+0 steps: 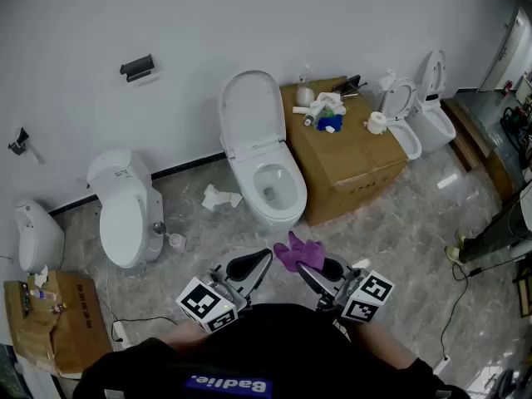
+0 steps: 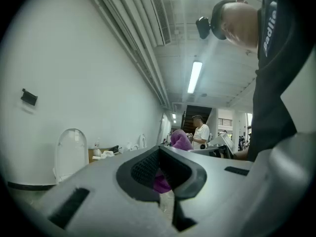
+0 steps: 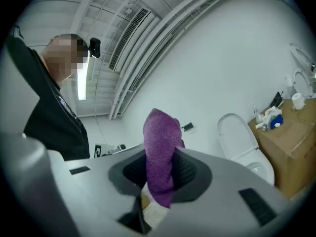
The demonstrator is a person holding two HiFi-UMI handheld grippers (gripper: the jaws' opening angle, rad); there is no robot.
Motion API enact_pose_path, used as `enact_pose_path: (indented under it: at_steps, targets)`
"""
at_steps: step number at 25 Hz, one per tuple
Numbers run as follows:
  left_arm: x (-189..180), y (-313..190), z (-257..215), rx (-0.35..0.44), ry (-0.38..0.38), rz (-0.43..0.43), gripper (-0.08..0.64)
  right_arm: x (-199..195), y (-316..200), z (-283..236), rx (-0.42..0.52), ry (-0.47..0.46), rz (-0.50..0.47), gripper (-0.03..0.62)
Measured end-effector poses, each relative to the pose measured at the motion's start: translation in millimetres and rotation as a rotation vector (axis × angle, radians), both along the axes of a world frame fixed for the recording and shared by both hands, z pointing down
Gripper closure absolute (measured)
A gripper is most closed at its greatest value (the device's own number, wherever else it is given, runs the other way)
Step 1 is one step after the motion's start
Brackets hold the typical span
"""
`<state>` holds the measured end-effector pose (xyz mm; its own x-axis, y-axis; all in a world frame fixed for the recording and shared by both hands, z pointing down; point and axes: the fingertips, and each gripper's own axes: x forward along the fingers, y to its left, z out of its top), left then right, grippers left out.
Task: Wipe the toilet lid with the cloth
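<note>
We stand on a grey marbled floor (image 1: pixel 374 256) facing a white wall (image 1: pixel 166 15) lined with toilets. The middle toilet (image 1: pixel 270 189) is straight ahead of us, and its lid (image 1: pixel 249 110) is raised upright against the wall. A second toilet (image 1: pixel 125 210) with its lid down stands to the left, and a third (image 1: pixel 416 115) stands open at the far right. A large cardboard box (image 1: pixel 353 169) sits just beside the middle toilet on its right, with paper rolls and small bottles on top.

We hold both tools level and close to our body, well apart from the lid. The right tool (image 3: pixel 160 172) is clamped on the purple cloth (image 3: pixel 160 142), which rises in a bunched fold above the pads and hangs a little below them. The left tool (image 2: pixel 159 169) has its jaws closed together. We see the cloth just past its tip and cannot tell whether the two touch.

Crumpled white paper (image 1: pixel 220 196) lies on the floor left of the middle toilet.
</note>
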<state>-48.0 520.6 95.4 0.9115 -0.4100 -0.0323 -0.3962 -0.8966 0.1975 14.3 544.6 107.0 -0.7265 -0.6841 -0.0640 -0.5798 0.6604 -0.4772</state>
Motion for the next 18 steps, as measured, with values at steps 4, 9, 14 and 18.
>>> enact_pose_path:
  at_steps: [4, 9, 14, 18]
  targets:
    - [5.6, 1.9, -1.3, 0.001, -0.001, 0.01, 0.545, 5.0, 2.3, -0.5, -0.004, 0.0, 0.003, 0.495]
    - [15.3, 3.1, -0.7, 0.012, -0.006, 0.021, 0.545, 13.8, 2.7, 0.1, -0.011, -0.013, 0.001, 0.495]
    - [24.8, -1.4, -1.1, 0.004, -0.008, 0.012, 0.545, 23.3, -1.6, 0.5, -0.023, -0.028, -0.012, 0.495]
    - [34.7, -4.2, 0.1, 0.01, -0.016, 0.004, 0.545, 33.2, -4.3, 1.5, -0.029, -0.058, -0.037, 0.494]
